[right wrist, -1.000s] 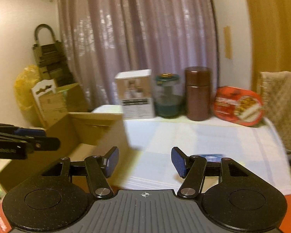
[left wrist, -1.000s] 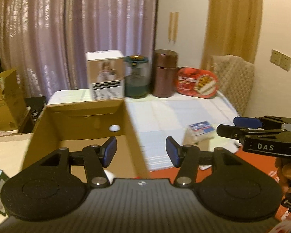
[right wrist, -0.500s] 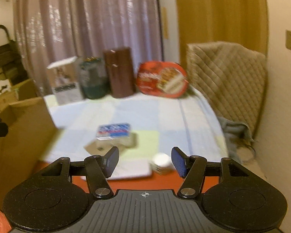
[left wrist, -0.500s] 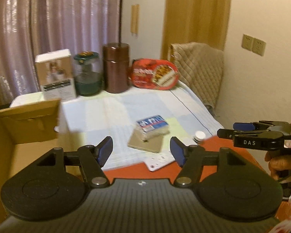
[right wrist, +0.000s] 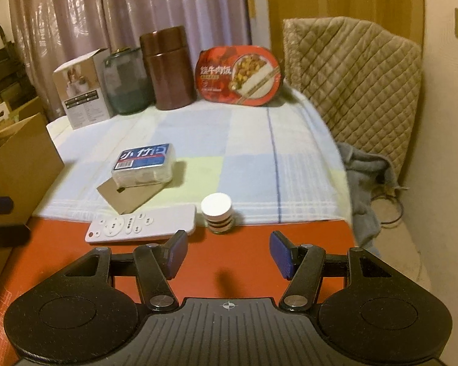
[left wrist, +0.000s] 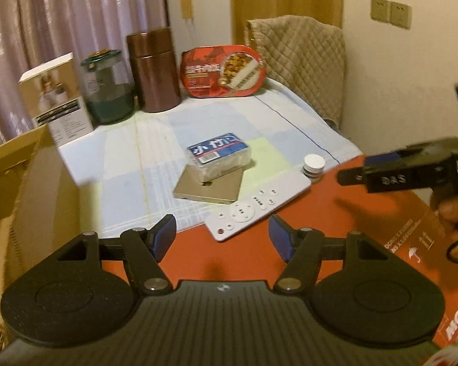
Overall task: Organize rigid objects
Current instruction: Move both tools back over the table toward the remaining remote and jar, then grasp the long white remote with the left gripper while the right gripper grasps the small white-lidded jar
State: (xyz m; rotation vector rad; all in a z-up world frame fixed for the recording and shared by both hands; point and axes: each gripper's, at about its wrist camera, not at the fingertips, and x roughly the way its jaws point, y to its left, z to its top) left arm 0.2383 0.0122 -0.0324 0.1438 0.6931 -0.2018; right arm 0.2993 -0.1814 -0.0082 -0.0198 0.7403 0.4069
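A white remote (left wrist: 256, 206) (right wrist: 137, 224) lies across the edge between the checked cloth and a red carton top (left wrist: 351, 228). Beside it stands a small white-capped jar (left wrist: 314, 167) (right wrist: 218, 212). A clear box with a blue label (left wrist: 218, 157) (right wrist: 143, 163) rests on a flat tan card (left wrist: 209, 187). My left gripper (left wrist: 221, 235) hovers open just short of the remote, nothing between its pads. My right gripper (right wrist: 229, 250) is open too, empty, just short of the jar; in the left wrist view it (left wrist: 354, 170) shows at the right, held by a hand.
An open cardboard box (left wrist: 21, 183) (right wrist: 18, 164) stands at the left. Along the back are a white carton (left wrist: 55, 100), a green jar (left wrist: 108, 87), a brown canister (left wrist: 154, 70) and a red meal tray (left wrist: 224, 71). A quilted chair back (right wrist: 351, 85) borders the right.
Both grippers swung right from over the cardboard box and sank toward the cloth's front edge. The left jaws stand wider than before; the right jaws are unchanged.
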